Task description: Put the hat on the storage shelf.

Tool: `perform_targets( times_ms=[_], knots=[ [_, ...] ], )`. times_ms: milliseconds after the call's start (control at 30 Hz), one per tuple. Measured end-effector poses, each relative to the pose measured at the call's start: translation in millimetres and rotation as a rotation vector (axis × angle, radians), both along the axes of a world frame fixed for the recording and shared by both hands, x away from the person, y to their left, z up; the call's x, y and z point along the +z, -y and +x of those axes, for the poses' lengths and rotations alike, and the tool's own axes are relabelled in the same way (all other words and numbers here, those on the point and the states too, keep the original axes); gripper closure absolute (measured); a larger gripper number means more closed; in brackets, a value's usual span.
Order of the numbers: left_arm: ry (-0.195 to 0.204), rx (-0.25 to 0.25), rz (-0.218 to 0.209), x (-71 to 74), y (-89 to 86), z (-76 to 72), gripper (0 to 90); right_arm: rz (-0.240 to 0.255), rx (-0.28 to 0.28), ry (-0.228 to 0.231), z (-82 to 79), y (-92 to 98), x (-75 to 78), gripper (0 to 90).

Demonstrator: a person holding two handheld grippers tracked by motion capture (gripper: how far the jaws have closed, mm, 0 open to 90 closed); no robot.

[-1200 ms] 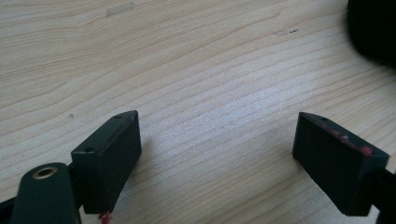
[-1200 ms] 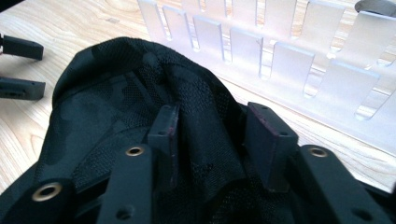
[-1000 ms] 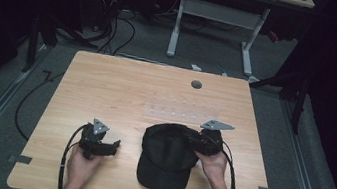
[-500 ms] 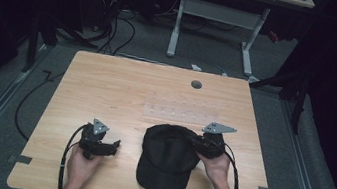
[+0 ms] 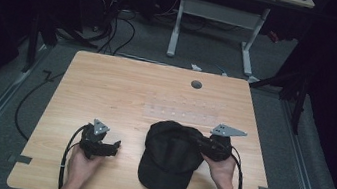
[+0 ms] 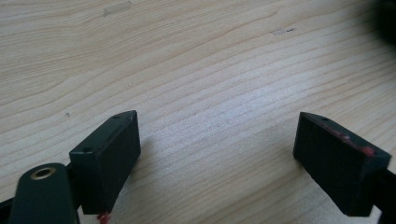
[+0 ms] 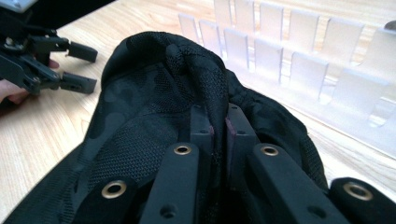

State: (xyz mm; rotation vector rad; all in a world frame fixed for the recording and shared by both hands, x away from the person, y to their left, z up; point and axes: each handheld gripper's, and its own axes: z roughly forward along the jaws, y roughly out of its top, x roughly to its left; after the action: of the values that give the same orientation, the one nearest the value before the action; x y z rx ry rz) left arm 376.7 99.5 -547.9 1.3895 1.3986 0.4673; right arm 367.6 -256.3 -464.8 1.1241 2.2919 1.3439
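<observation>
The black cap (image 5: 169, 159) lies on the near half of the desk (image 5: 122, 87), right of the middle, brim toward me. Up close in the right gripper view its crown (image 7: 154, 107) is a coarse mesh with a faint camouflage pattern, gathered into a raised fold. My right hand-held gripper (image 7: 218, 126) is clenched on that fold: its jaws have just been closing, and the fabric is now pinched tight between the two pads. From above, my right hand (image 5: 220, 168) reaches in from the near edge with the right hand-held gripper (image 5: 202, 145) lying low and pointing left into the cap's right side. Just past the cap sits a clear plastic rack (image 7: 299, 60) of upright slats, barely visible from above. My left hand-held gripper (image 6: 217, 154) rests well apart to the left, jaws spread wide over bare pale wood grain, grasping nothing; my left hand (image 5: 85, 160) holds it low over the desk.
</observation>
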Motion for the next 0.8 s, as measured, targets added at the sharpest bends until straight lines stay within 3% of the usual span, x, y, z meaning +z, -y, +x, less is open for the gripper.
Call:
perform_targets(
  times_ms=[133,400,500,800],
  knots=[
    [-0.013,-0.008,0.004,1.2,0.5,-0.7,15.1,0.008,-0.007,0.019,-3.9,4.6,6.9,85.1],
    [-0.043,-0.053,0.017,4.9,4.5,-7.9,18.9,0.069,-0.015,0.069,-13.0,15.7,26.1,85.6],
    [-0.054,-0.085,-0.012,9.5,5.5,-12.8,21.0,0.058,-0.009,0.087,-15.9,16.2,33.0,85.6],
    [-0.065,-0.220,-0.188,42.4,15.3,-34.2,22.5,0.049,0.014,0.122,-21.6,13.4,42.9,85.5]
  ],
)
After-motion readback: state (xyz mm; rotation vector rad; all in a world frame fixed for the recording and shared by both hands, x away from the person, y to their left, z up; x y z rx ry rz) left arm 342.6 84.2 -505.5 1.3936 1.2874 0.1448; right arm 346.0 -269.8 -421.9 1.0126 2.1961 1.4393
